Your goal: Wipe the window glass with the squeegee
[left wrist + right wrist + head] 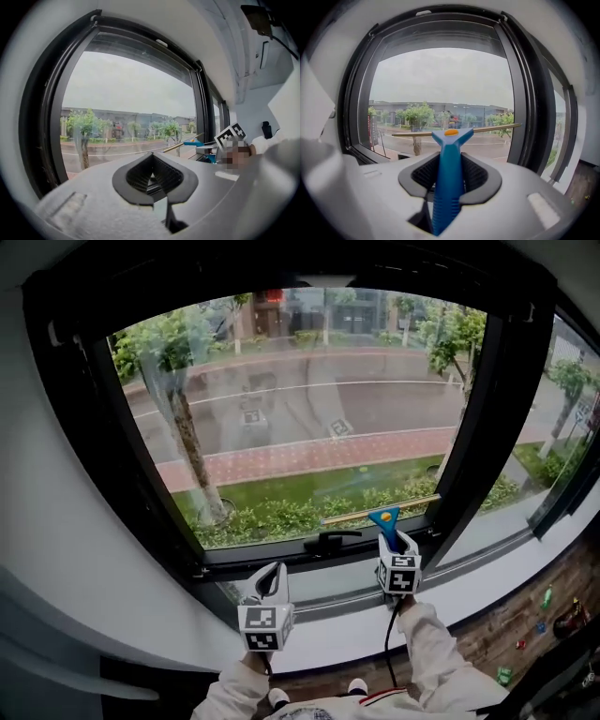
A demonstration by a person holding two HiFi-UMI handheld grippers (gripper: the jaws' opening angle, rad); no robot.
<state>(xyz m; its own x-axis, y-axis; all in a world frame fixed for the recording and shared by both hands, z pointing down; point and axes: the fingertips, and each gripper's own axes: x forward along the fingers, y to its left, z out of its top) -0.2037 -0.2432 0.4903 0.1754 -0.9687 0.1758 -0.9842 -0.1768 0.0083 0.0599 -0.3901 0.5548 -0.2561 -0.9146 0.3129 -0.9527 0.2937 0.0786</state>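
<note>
Squeegee (447, 159) with a blue ribbed handle stands clamped between the right tongs (394, 545), its handle upright and its head pointing toward twelve o'clock. A thin brass-coloured blade bar runs crosswise at the top, and an orange dot marks the middle of the head. In the head view the blade lies low on the window glass (309, 362), around five o'clock of the pane. It is tilted so that its three o'clock end sits a little higher. Whether the blade touches the glass I cannot tell.

The left tongs (152, 180) are closed together with nothing between their black pads. They hang near the sill at seven o'clock of the right tongs, below the glass.

A black window handle (330, 540) sits on the lower frame, at nine o'clock of the squeegee. The black window frame (141, 484) surrounds the pane, and a white sill (487, 579) runs beneath it. Through the glass show a road (375, 399), a brick-red pavement (300, 457), a grass strip (309, 486) and a tree (178, 418). White sleeves (441, 657) reach up to both grippers. At four o'clock of the head view a wooden floor (511, 629) carries a few small coloured items, too small to name.
</note>
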